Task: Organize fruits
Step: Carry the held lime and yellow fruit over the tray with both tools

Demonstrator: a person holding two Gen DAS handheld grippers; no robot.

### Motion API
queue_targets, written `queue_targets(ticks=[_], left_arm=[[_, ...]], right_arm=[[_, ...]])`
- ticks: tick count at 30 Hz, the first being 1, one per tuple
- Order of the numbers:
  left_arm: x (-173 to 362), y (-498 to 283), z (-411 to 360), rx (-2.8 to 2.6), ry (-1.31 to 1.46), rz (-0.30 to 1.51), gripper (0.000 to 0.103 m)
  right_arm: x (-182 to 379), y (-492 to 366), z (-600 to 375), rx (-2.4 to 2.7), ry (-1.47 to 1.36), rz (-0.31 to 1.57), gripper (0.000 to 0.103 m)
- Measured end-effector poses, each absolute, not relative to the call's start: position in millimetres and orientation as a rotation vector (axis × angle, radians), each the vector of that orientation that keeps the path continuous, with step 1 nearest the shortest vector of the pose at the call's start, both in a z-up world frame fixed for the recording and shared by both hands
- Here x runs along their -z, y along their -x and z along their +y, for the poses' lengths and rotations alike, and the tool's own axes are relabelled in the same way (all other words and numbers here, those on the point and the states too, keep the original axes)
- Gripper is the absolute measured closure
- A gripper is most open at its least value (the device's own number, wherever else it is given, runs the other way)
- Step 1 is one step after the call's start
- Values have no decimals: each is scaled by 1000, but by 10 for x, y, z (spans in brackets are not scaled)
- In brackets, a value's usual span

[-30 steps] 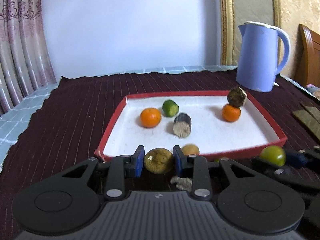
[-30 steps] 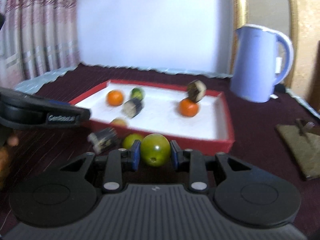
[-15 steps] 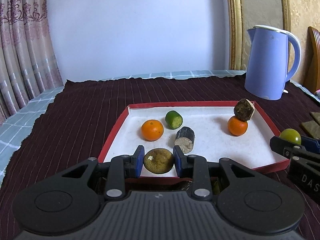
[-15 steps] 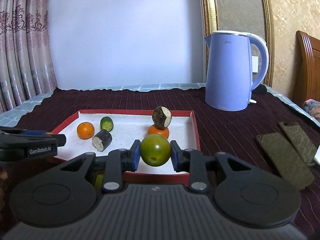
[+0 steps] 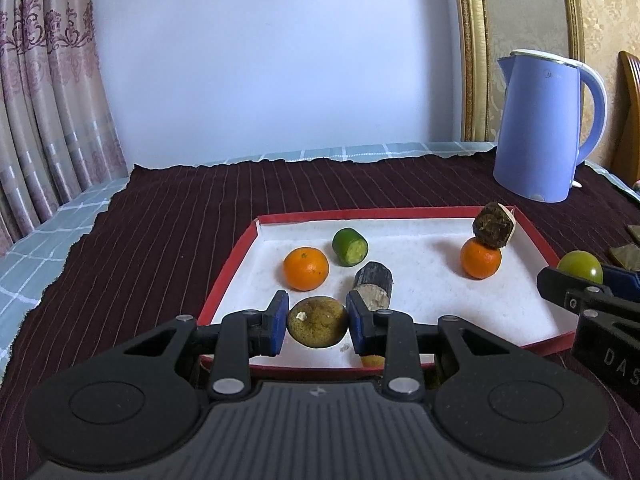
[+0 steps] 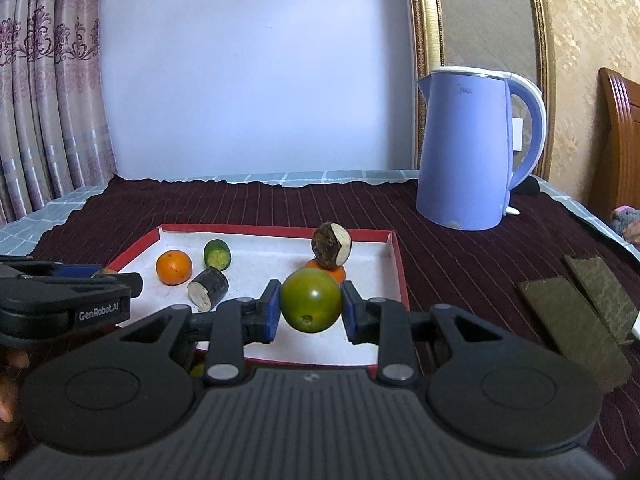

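The left gripper (image 5: 317,322) is clamping a brownish-yellow fruit (image 5: 317,322) between its blue pads, its jaws pressing on both sides, and is holding it over the near left part of the tray (image 5: 224,280), a red-rimmed box with a white floor. The right gripper (image 6: 310,307) is gripping a green fruit (image 6: 310,307) the same way, jaws closed on it, above the tray's near right side; in the left wrist view that green fruit is showing at the right edge, over the tray's right rim. Inside the tray an orange (image 5: 306,269) is lying just beside a green stub (image 5: 350,242), with a dark stub (image 5: 373,285) near them, its pale cut end facing the camera. Toward the far right corner a second orange (image 5: 480,258) is sitting with a dark peeled piece (image 5: 493,227) resting on top of it. The tray is sitting on a dark striped cloth (image 5: 160,232) covering the tabletop, and a blue kettle (image 6: 468,148) is standing behind it to the right.
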State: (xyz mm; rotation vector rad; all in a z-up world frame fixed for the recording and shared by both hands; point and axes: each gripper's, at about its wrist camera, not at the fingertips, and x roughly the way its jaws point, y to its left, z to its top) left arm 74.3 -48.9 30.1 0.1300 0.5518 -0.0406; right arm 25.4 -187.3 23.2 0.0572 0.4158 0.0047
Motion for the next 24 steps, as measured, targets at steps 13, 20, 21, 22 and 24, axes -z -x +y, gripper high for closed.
queue_targets(ticks=[13, 20, 21, 22, 24], left_arm=[[-291, -874, -535, 31, -144, 559, 72], [-284, -925, -541, 23, -140, 562, 72], [-283, -934, -540, 23, -138, 563, 72], [-281, -945, -539, 22, -136, 564, 72], [-276, -973, -539, 24, -133, 566, 72]], right_arm=[[-258, -329, -1857, -6, -42, 417, 74], [-270, -371, -1833, -9, -35, 416, 74], [-271, -374, -1830, -9, -32, 415, 74], [-274, -379, -1826, -8, -31, 415, 74], [-283, -399, -1826, -9, -30, 415, 74]])
